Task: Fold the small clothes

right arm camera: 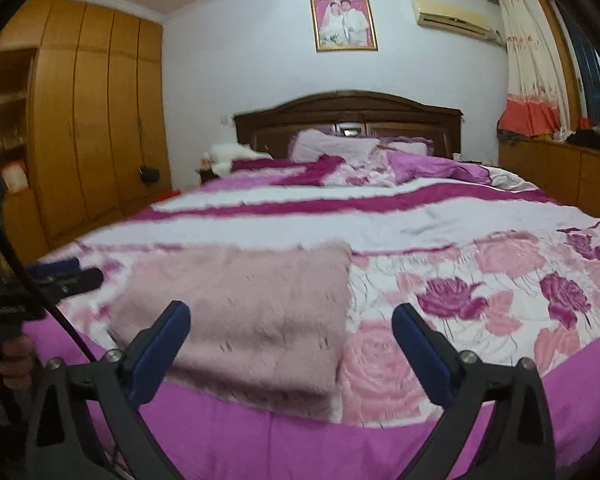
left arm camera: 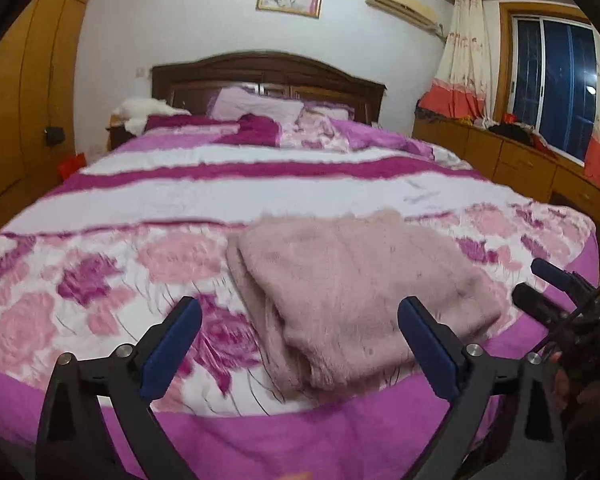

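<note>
Low in both frames: left gripper [left arm camera: 300,316] and right gripper [right arm camera: 291,322], jaws spread wide, holding nothing. Centre frame: folded pink fuzzy garment [left arm camera: 352,292] flat on floral bedspread [left arm camera: 100,280], apparently released, fold likely done.

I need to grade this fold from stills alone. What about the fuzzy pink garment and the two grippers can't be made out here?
- Fuzzy pink folded garment: its type and inner layers are hidden under its own top layer, in both views.
- Its near edge: partly covered by the blue-padded left gripper in the left wrist view, and by the right gripper in the right.
- Fabric detail: smeared by motion blur.
- Floral bedspread: its near corners are cut off by the fisheye edge.
</note>
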{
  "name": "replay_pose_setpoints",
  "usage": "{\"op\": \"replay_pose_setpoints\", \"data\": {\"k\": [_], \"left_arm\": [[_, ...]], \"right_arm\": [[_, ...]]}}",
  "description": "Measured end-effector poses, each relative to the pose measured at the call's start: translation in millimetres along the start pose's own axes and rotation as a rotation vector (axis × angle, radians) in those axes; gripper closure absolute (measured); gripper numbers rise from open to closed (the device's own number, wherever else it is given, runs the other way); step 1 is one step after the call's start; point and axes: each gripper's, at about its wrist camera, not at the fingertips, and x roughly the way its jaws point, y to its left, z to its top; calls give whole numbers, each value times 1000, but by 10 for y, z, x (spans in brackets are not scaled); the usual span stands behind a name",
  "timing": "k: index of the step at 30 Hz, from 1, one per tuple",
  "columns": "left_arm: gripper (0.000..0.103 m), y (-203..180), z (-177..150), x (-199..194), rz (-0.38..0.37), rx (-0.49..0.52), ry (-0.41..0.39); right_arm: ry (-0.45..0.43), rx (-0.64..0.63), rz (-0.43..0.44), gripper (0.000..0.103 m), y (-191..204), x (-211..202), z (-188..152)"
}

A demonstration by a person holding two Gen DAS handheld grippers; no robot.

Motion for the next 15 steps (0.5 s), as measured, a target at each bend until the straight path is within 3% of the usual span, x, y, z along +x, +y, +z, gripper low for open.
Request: {"op": "replay_pose_setpoints", "data": {"k": [3, 6, 15], "left_arm": [[23, 1, -219, 157, 11, 7, 37], [23, -14, -320, 308, 46, 22, 94], [22, 44, -324, 359, 25, 2, 99]], "right_arm": [[60, -21, -27, 0, 56, 156, -116], [63, -23, -15, 0, 98, 202, -149], [83, -34, 25, 0, 200, 196, -167]]}}
